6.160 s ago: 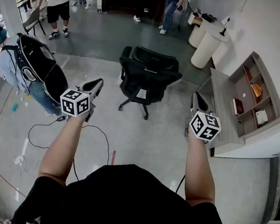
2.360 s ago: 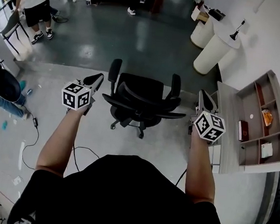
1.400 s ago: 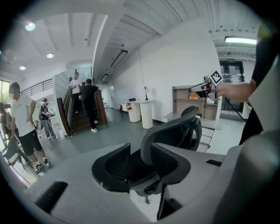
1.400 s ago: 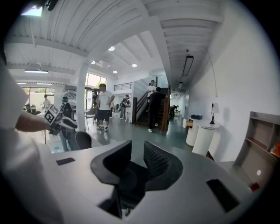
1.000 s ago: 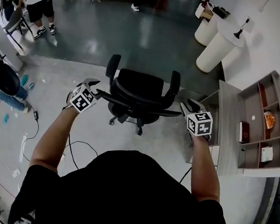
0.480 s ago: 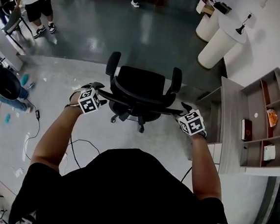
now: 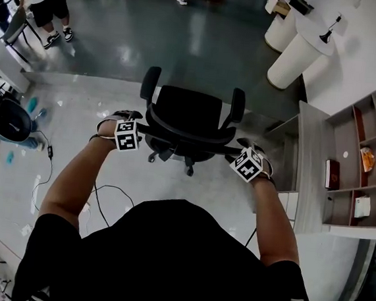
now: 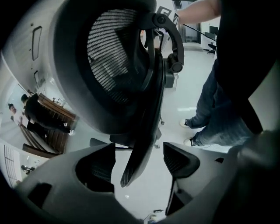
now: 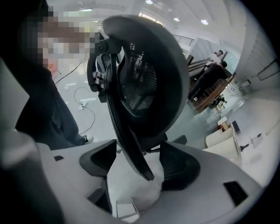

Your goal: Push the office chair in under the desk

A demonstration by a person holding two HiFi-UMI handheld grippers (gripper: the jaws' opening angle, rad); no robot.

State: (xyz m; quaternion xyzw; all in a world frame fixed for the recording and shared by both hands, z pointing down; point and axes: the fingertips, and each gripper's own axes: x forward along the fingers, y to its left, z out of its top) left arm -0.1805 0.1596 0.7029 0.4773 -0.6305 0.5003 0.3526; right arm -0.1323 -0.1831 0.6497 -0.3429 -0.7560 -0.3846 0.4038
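Straddling the office chair's (image 7: pixel 188 110) backrest mid-frame, left gripper (image 8: pixel 139 158) and right gripper (image 9: pixel 138 159) show jaws just opened, not clamping; next: clench, then steer toward the right-hand worktop (image 7: pixel 308 171).

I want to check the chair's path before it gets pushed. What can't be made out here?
Head view: the space under the desk is hidden by its top.
Head view: the chair has its wheels mostly covered by its seat and backrest.
Head view: the things on the shelf are too small to identify.
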